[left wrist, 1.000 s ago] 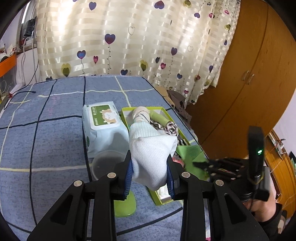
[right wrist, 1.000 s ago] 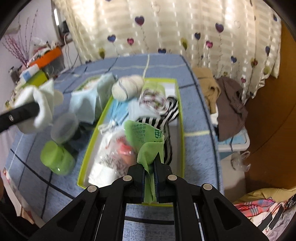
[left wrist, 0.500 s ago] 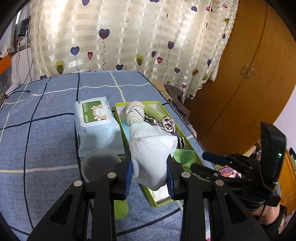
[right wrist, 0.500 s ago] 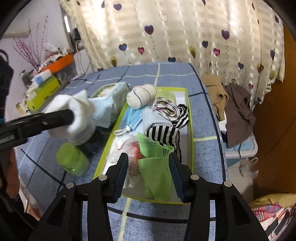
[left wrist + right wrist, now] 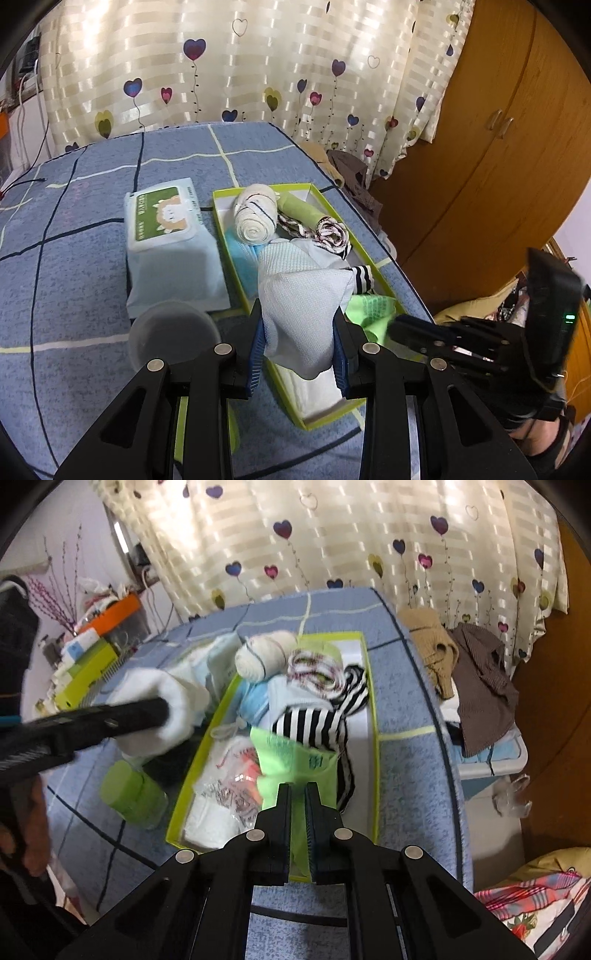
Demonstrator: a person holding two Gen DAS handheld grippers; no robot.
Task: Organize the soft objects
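My left gripper (image 5: 300, 334) is shut on a white knitted sock (image 5: 301, 299) and holds it above the near end of a green-rimmed tray (image 5: 364, 247). The tray holds a rolled cream sock (image 5: 255, 219), a green roll (image 5: 301, 210), striped socks (image 5: 314, 727) and a green cloth (image 5: 295, 760). My right gripper (image 5: 298, 794) is closed on the near edge of that green cloth over the tray (image 5: 373, 716). The left gripper with its white sock (image 5: 159, 709) shows at the left of the right wrist view.
A wet-wipes pack (image 5: 166, 240) lies left of the tray. A clear round lid (image 5: 173, 336) and a green bottle (image 5: 133, 794) sit by the tray's near left side. Clothes (image 5: 476, 672) hang off the table's right edge. A wooden wardrobe (image 5: 498, 147) stands to the right.
My right gripper was shut on the green cloth, opened half a second ago, and has now closed on it again. My left gripper has moved a little toward the tray with the sock.
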